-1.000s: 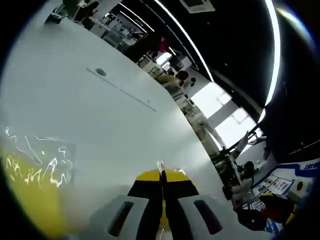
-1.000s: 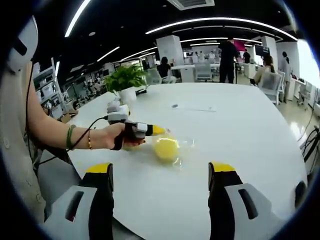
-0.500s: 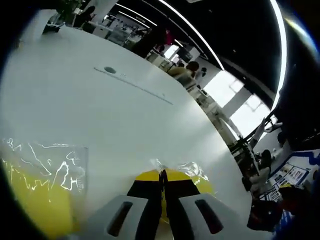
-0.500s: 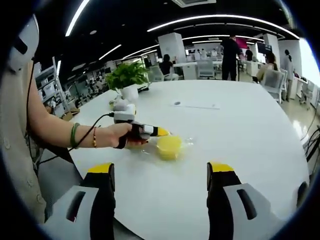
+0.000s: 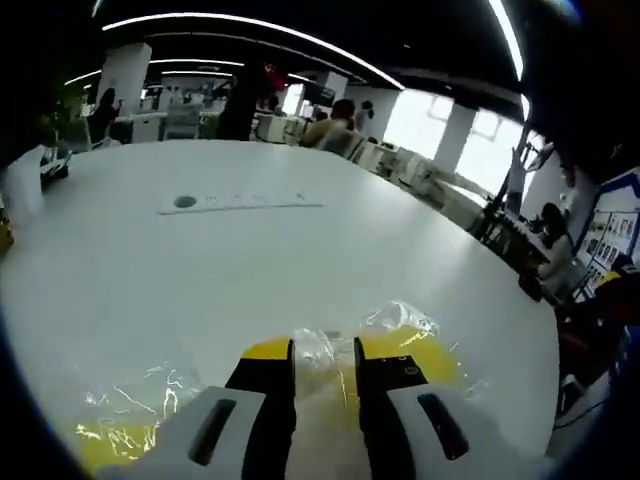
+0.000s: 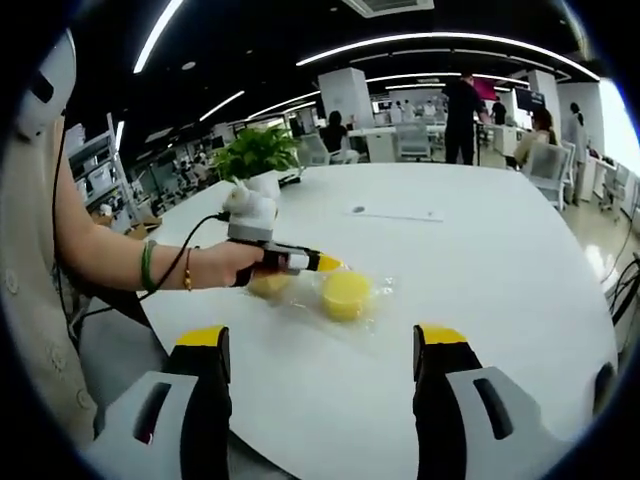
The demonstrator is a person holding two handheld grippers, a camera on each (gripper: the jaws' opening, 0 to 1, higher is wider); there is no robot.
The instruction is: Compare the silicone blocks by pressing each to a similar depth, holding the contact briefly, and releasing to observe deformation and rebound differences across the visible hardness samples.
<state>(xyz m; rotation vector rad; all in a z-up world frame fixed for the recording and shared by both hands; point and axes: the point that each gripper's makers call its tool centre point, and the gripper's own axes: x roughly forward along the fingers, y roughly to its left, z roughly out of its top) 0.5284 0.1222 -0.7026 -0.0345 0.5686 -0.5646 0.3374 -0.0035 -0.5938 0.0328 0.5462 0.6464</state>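
Observation:
Two yellow silicone blocks lie in a clear plastic bag (image 6: 375, 305) on the white table (image 6: 490, 250). The round block (image 6: 346, 295) sits mid-table; the second block (image 6: 268, 285) lies partly under a person's hand. That hand holds my left gripper (image 6: 318, 264), its yellow tip at the round block's far-left edge. In the left gripper view my left gripper (image 5: 325, 350) has its jaws a narrow gap apart, with crinkled bag (image 5: 400, 320) between and beyond them and a yellow block (image 5: 110, 440) at lower left. My right gripper (image 6: 322, 340) stands wide open, short of the blocks, holding nothing.
A potted plant (image 6: 255, 152) stands at the table's far left edge. A thin strip with a dark dot (image 6: 395, 213) lies on the far half of the table (image 5: 200, 270). People (image 6: 460, 105) and chairs are beyond the table.
My left gripper's jaws have gone from shut to slightly apart, and its view has rolled level. The hand has carried the left gripper a little farther along the bag. The right gripper has held still.

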